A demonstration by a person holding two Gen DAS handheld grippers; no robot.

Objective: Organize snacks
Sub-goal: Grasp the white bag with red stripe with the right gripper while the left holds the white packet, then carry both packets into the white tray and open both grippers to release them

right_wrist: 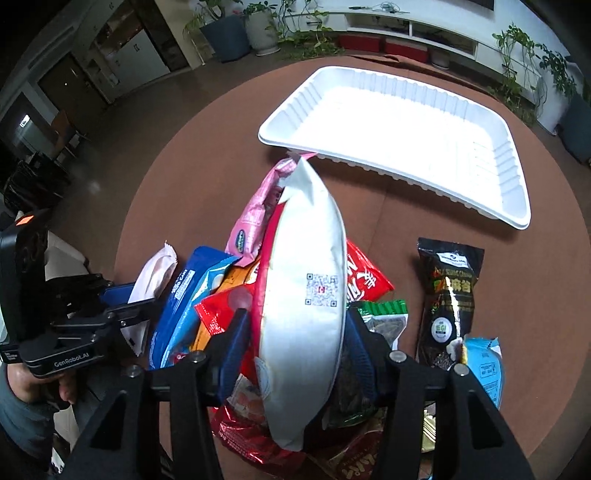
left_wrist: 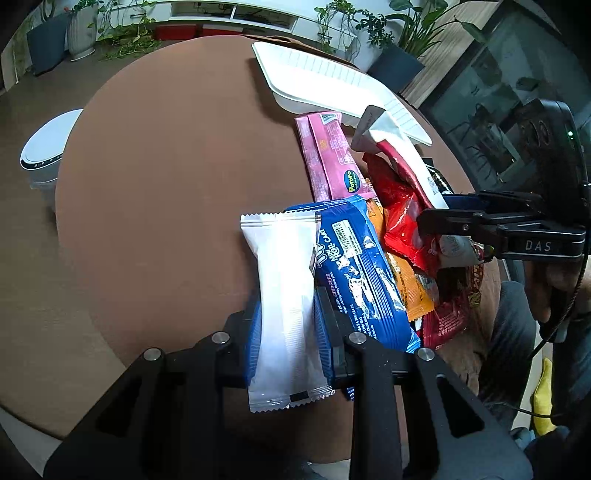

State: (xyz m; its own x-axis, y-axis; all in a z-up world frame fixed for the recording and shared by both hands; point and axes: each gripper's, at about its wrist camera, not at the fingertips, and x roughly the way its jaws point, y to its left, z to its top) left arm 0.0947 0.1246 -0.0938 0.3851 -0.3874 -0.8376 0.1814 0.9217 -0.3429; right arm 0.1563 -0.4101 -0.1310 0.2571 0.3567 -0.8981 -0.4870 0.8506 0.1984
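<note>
Left wrist view: left gripper (left_wrist: 286, 325) clamped on white wrapped snack (left_wrist: 284, 302), blue pads pressing both long edges. Long axis of packet running 12 to 6 o'clock, crimped ends at each extreme. Blue roll-cake packet (left_wrist: 365, 273) touching at 3 o'clock, pink packet (left_wrist: 332, 158) beyond at 1 o'clock.

Right wrist view: right gripper (right_wrist: 295, 332) closed on white-backed pouch (right_wrist: 304, 295), pouch standing on edge between the fingers, long axis toward 12 o'clock, tip near white tray (right_wrist: 399, 147) rim. Black seaweed packet (right_wrist: 448, 295) lying apart at 3 o'clock. Red packet (right_wrist: 365, 273) partly hidden under pouch.

Surface: round brown table (left_wrist: 166, 184). Potted plants (right_wrist: 236, 33) and low white shelving (right_wrist: 406, 26) at 12 o'clock.
</note>
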